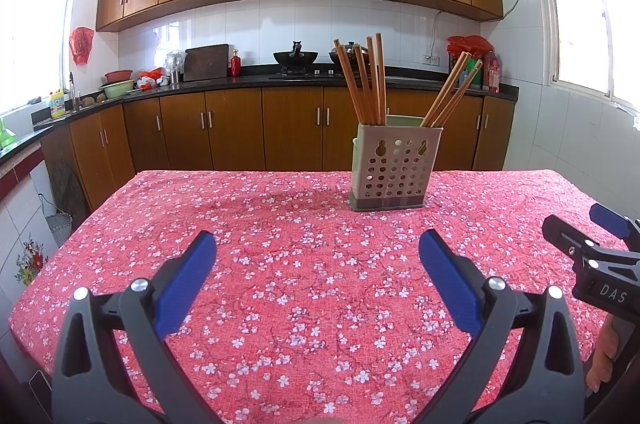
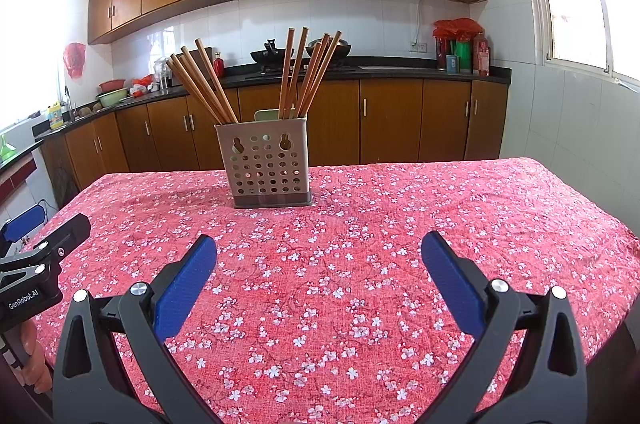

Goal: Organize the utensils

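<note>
A beige perforated utensil holder (image 1: 394, 166) stands upright on the red floral tablecloth (image 1: 280, 264), far side of the table; it also shows in the right wrist view (image 2: 267, 160). Several wooden chopsticks (image 1: 366, 84) stand in it in two leaning bunches (image 2: 308, 72). My left gripper (image 1: 318, 248) is open and empty, low over the cloth, well short of the holder. My right gripper (image 2: 319, 250) is open and empty too, beside the left one. Each gripper shows at the edge of the other's view: the right gripper (image 1: 596, 252) and the left gripper (image 2: 40, 252).
The table's edges drop off at the left (image 1: 60, 256) and the right (image 2: 600, 216). Behind the table runs a dark kitchen counter (image 1: 240, 82) with woks, bowls and bottles, wooden cabinets above and below. Windows flank both sides.
</note>
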Demonstrator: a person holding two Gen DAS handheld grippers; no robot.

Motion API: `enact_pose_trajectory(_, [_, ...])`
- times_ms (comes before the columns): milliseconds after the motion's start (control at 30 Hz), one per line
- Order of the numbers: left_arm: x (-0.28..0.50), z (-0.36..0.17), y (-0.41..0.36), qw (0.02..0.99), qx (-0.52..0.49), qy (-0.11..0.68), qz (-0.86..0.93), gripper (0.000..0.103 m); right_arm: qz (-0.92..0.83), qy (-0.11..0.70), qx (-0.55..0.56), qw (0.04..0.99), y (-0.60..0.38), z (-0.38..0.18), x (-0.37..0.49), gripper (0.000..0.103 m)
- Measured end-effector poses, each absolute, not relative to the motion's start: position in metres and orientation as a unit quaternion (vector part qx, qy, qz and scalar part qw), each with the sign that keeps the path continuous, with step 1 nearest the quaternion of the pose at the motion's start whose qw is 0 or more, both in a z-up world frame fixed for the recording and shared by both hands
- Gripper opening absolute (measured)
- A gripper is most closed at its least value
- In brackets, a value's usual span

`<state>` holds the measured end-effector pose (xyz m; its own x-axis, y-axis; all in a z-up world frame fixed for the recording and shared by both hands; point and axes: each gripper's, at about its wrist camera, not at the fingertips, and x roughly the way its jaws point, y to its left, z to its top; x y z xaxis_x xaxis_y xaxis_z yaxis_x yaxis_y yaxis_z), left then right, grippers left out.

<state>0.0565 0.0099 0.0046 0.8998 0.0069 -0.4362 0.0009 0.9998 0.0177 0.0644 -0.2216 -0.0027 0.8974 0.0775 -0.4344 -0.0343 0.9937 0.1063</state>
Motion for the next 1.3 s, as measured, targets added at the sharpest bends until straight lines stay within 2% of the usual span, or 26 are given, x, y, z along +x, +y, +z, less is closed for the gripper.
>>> enact_pose_trajectory(1300, [0.0576, 0.0039, 0.0083, 0.975, 0.011, 0.224, 0.000, 0.099, 0.024, 0.227, 0.052, 0.972, -0.2167, -0.0045, 0.0652, 0.101])
